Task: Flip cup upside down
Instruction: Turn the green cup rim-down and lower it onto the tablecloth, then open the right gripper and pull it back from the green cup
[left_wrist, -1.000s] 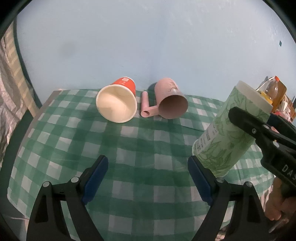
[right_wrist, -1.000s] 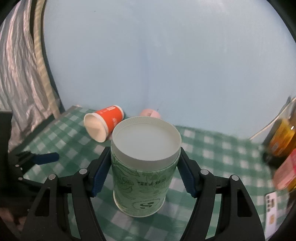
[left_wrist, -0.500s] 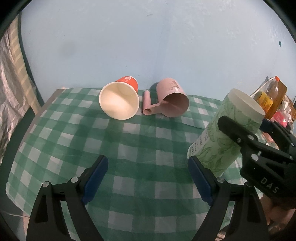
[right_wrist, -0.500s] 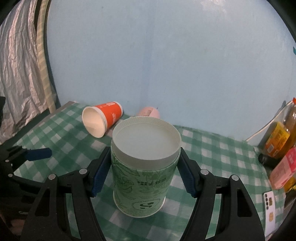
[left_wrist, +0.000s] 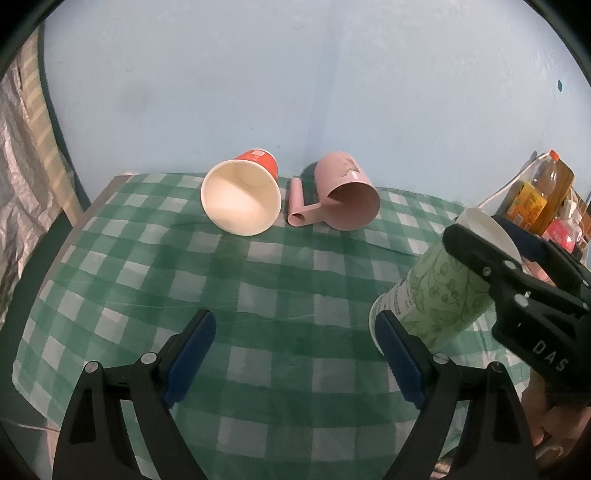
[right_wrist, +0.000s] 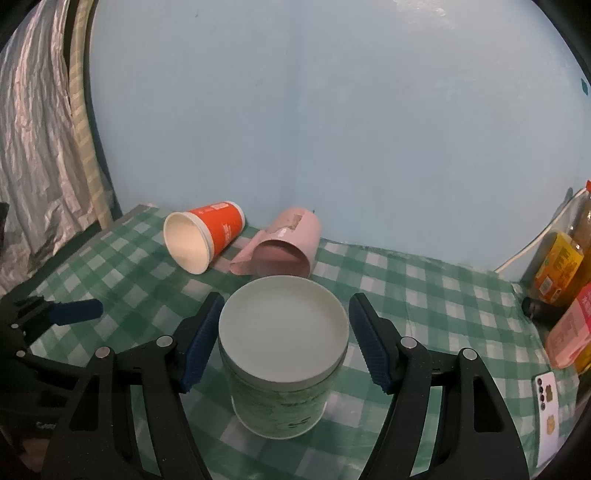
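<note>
The green patterned cup (right_wrist: 282, 363) stands upside down on the checked tablecloth (right_wrist: 424, 295), its flat white base facing up. The right gripper (right_wrist: 284, 341) straddles it with both blue pads parted and small gaps showing on either side. The left gripper (left_wrist: 295, 358) hovers spread and empty over the cloth, while an orange cup (left_wrist: 242, 197) and pink mug (left_wrist: 345, 197) lie tipped near the wall.

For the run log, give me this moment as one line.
green cup: standing on checked cloth, closed end up | right gripper: open around it, not touching | left gripper: open, empty
</note>
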